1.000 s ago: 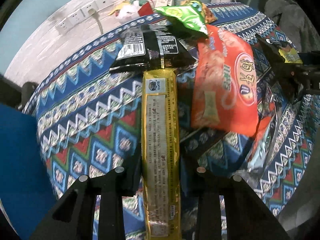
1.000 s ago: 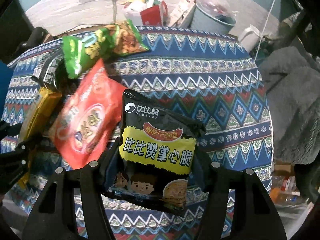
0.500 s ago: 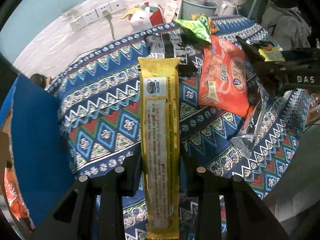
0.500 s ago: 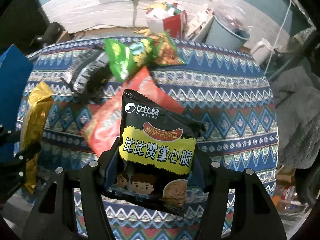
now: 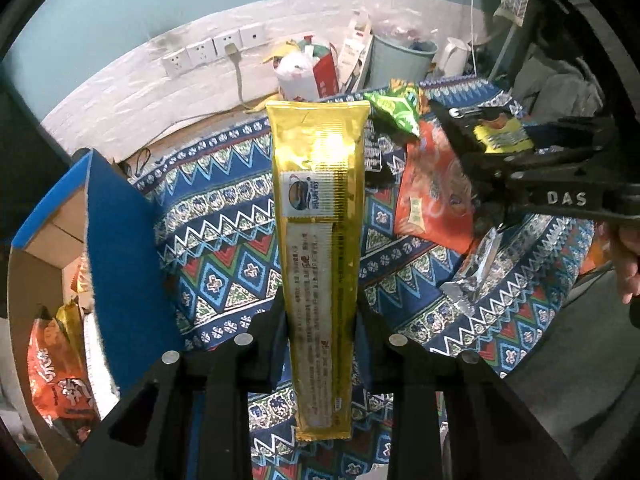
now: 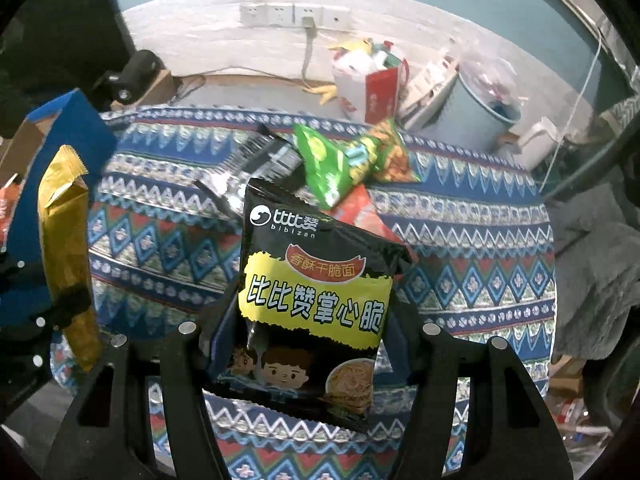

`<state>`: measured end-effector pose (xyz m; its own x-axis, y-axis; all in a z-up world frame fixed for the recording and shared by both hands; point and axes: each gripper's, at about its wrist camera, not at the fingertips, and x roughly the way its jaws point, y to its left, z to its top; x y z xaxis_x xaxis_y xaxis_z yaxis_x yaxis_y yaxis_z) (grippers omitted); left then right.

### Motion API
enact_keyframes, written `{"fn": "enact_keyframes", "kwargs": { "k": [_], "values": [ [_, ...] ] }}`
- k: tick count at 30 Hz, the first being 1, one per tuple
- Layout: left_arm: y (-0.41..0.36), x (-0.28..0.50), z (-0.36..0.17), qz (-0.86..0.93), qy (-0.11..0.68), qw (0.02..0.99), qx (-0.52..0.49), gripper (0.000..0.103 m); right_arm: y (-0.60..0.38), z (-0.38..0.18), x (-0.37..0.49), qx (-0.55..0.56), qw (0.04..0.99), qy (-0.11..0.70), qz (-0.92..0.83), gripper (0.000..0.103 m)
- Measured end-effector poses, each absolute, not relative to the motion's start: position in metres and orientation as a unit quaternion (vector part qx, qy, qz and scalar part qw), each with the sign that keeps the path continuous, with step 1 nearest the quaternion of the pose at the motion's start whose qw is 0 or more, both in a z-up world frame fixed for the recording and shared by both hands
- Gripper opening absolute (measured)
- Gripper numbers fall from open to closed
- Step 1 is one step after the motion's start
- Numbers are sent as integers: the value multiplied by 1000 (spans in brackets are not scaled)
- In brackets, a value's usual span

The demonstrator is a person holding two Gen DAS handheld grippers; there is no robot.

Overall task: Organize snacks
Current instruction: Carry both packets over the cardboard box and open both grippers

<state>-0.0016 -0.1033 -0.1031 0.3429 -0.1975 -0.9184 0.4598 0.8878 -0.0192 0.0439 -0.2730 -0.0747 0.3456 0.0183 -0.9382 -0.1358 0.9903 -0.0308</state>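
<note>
The left gripper (image 5: 320, 316) is closed narrow on the long gold packet (image 5: 320, 240), held at its lower third; it looks light and stiff, but its foil may slip. The right gripper (image 6: 308, 336) clamps the black noodle bag (image 6: 316, 304) at its lower part; this one is soft and the content probably breaks easily. Both are lifted above the counter (image 6: 460, 240). Farther, the red bag (image 5: 432, 200) and green bag (image 6: 344, 160) lie on the cloth, and the blue box (image 5: 116, 248) stands at left

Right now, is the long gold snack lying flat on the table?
No, the left gripper holds the long gold snack up above the patterned tablecloth.
</note>
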Motion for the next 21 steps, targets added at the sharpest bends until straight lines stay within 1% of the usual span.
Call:
{"fn": "enact_keyframes", "kwargs": {
  "k": [21],
  "values": [
    [-58,9,-11,-183,486,850,90,29,-225,-15,49,-40,848,519,101,62]
  ]
}}
